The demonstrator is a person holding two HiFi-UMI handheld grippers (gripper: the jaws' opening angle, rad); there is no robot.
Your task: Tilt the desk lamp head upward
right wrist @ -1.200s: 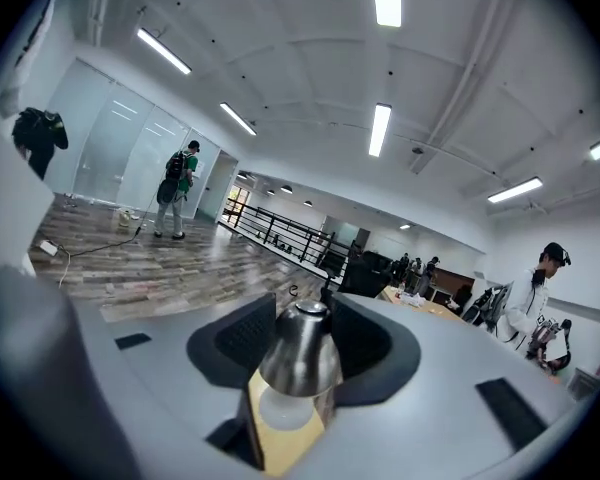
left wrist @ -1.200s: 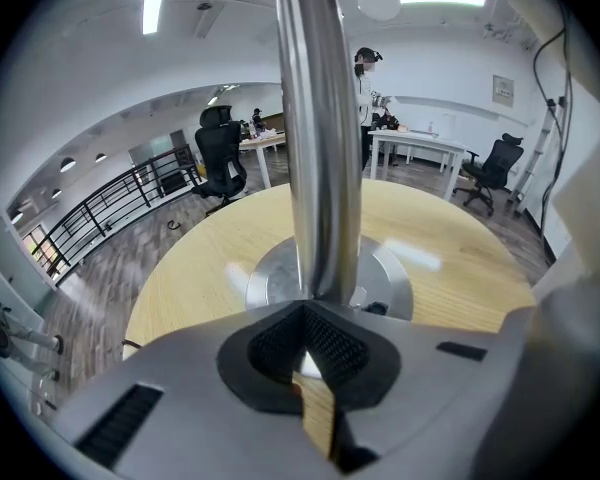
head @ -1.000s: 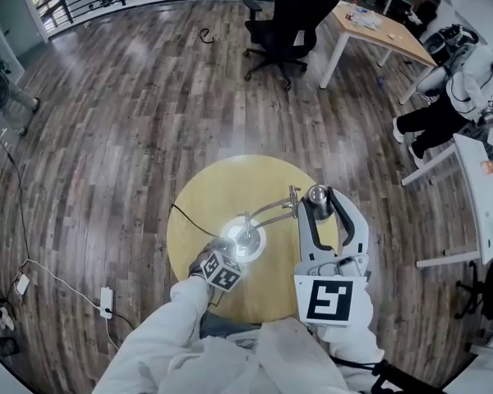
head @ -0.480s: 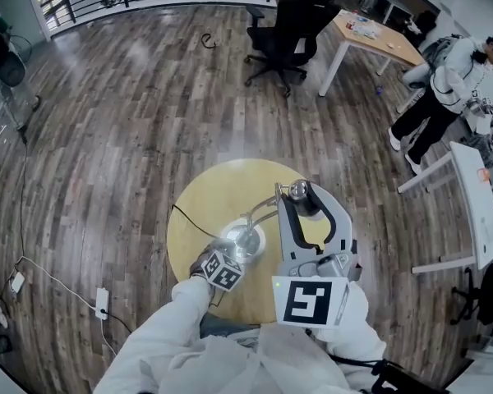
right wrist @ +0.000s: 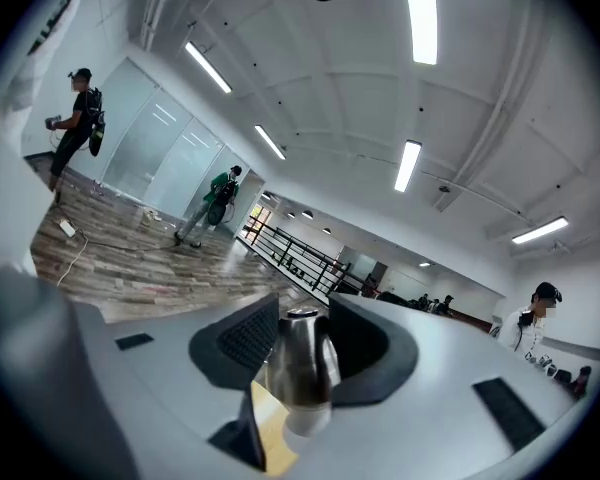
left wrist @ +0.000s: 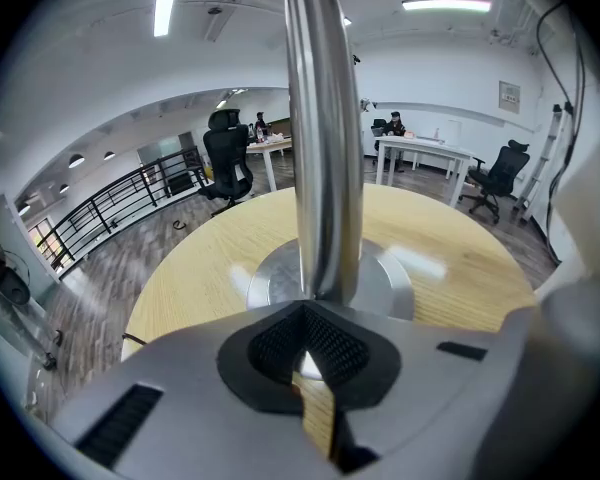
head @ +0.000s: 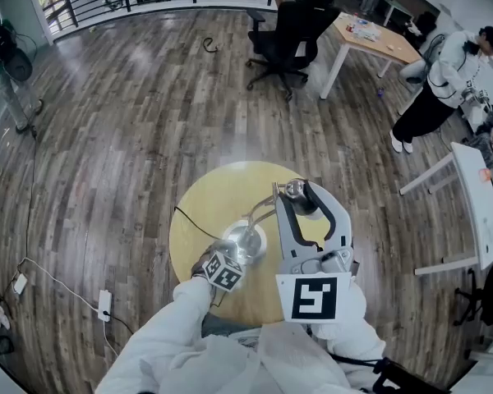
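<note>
Round wooden surface point(head: 199, 199) carries the desk lamp point(head: 248, 238), its lamp head point(right wrist: 300, 360) lengthwise between the right gripper point(head: 297, 194) jaws, which have just been closing and pinch it, while the left gripper point(left wrist: 306, 353) jaws sit together just before the pole point(left wrist: 323, 148).

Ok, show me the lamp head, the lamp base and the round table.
lamp head point(right wrist: 300, 360): right gripper view, its shiny metal side.
lamp base point(left wrist: 385, 278): left gripper view, the disc's top face.
round table point(head: 209, 199): head view, bare wooden top.

Mirror-glossy metal desk lamp point(left wrist: 320, 138), smooth matt pale-wood table point(left wrist: 210, 248), streaky wood-plank floor point(head: 148, 97).
</note>
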